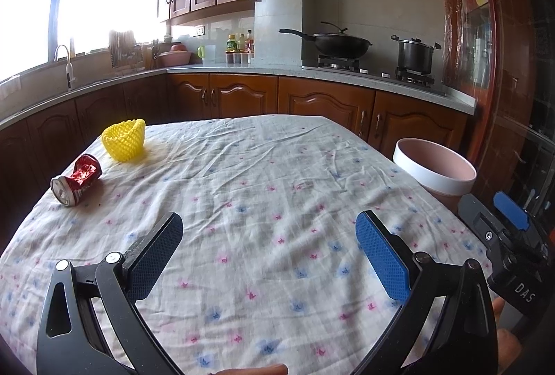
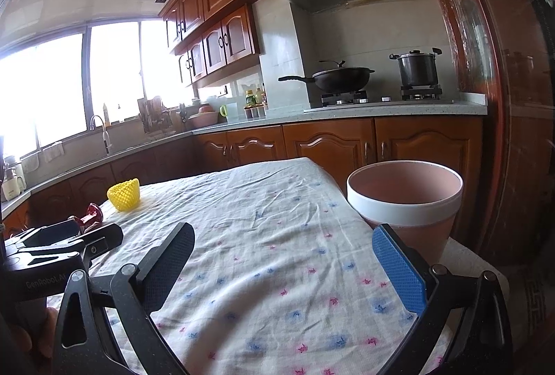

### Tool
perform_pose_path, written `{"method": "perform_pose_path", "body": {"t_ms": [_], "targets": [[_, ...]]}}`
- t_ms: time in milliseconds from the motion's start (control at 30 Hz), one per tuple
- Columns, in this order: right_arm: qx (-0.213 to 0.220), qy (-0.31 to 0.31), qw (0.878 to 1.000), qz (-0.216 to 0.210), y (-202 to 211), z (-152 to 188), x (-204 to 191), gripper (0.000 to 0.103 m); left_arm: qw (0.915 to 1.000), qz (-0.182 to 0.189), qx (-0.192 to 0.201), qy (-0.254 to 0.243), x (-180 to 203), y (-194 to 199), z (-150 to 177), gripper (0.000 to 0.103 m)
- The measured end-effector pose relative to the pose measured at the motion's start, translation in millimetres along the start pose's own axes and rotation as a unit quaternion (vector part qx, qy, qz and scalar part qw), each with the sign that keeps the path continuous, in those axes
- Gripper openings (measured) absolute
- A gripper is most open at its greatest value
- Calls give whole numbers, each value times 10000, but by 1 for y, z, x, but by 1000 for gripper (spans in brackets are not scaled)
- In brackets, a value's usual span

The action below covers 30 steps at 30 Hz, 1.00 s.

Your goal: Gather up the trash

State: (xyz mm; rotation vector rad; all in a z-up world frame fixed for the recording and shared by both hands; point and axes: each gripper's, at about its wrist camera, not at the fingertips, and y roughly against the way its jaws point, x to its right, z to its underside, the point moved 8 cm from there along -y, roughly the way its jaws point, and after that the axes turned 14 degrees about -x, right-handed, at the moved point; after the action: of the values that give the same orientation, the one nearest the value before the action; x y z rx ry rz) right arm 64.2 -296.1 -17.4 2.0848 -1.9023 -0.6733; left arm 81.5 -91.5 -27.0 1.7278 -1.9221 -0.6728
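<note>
While both grippers hover low over the table (image 1: 263,173), we see parts of the scene cut off. In the right wrist view the crushed red can (image 2: 91,214) is half hidden behind the left gripper's black body, only its upper end showing. In the left wrist view the can (image 1: 77,180) lies whole on its side near the table's far-left edge, silver top toward us, label unreadable. The yellow foam net (image 1: 124,140) stands just beyond it, open mouth up, apart from the can by a small gap. The pink bin (image 2: 405,201) with a white rim band sits off the table's right edge; its base is hidden by the table and our blue finger, and we can't tell what it stands on. Its inside looks bare as far as we see, the bottom out of sight.

Left gripper (image 1: 269,234): fingers wide, holding nothing, flowered cloth between them. Right gripper (image 2: 283,252): fingers wide too, nothing held. In the left view the right gripper body pokes in at the right edge, its fingers mostly cut off.

Around: wok (image 1: 338,43) and pot (image 1: 415,54) on the stove, faucet (image 1: 67,64) by blown-out windows; counter bottles too small to read.
</note>
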Motion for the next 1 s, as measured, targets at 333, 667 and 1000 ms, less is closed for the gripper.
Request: {"method": "perform_pose_path", "body": {"t_ms": [333, 667, 1000], "targets": [[-2, 16, 10000, -26, 1, 1, -2, 103, 10000, -31, 5, 23, -1, 2, 0, 102], [13, 28, 10000, -63, 4, -1, -4, 103, 10000, -40, 38, 43, -3, 3, -1, 102], [-17, 69, 9999, -83, 2, -3, -7, 103, 10000, -21, 18, 35, -3, 1, -2, 102]]}}
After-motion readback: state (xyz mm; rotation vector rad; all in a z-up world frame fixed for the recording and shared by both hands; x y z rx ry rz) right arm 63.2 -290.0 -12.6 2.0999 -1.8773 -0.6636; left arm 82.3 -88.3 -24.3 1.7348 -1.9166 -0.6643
